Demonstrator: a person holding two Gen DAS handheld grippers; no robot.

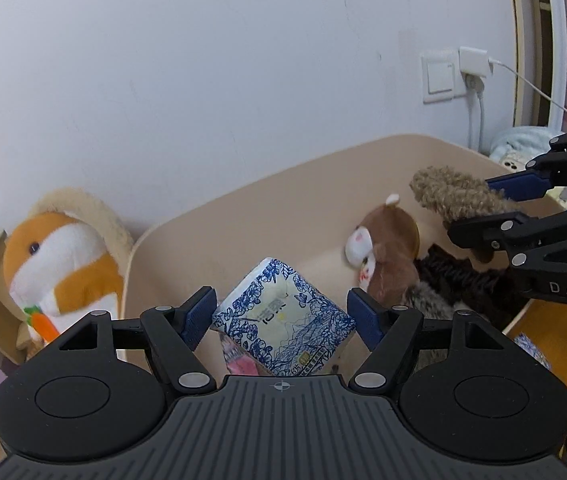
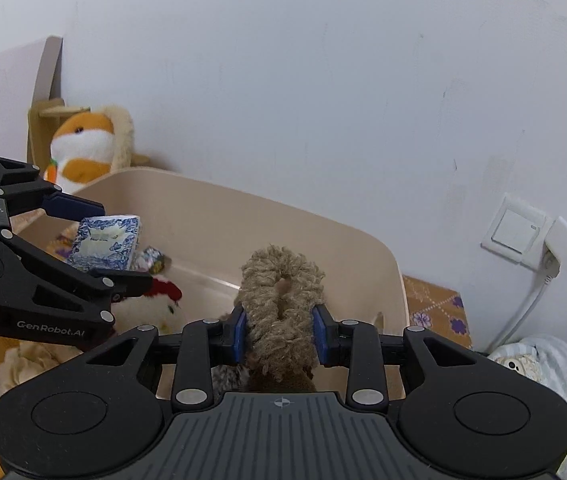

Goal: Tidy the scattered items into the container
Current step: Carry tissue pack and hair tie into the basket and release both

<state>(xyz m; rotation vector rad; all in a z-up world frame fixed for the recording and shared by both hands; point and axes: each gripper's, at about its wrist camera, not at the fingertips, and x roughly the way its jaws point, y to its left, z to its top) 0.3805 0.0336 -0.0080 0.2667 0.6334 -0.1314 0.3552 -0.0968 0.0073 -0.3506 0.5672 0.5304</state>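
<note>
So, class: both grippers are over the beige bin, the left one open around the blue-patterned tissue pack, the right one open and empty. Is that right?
One detail is wrong. The right gripper is not open and empty: the right wrist view shows it shut on a tan fuzzy plush piece. The rest holds: the left gripper is open around the tissue pack, both over the beige bin.

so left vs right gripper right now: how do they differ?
The left gripper is open, its pads apart from the blue-patterned tissue pack; the right gripper is shut on the tan fuzzy toy. The pack is boxy and printed, the toy soft and shaggy. Both hang over the beige bin.
</note>
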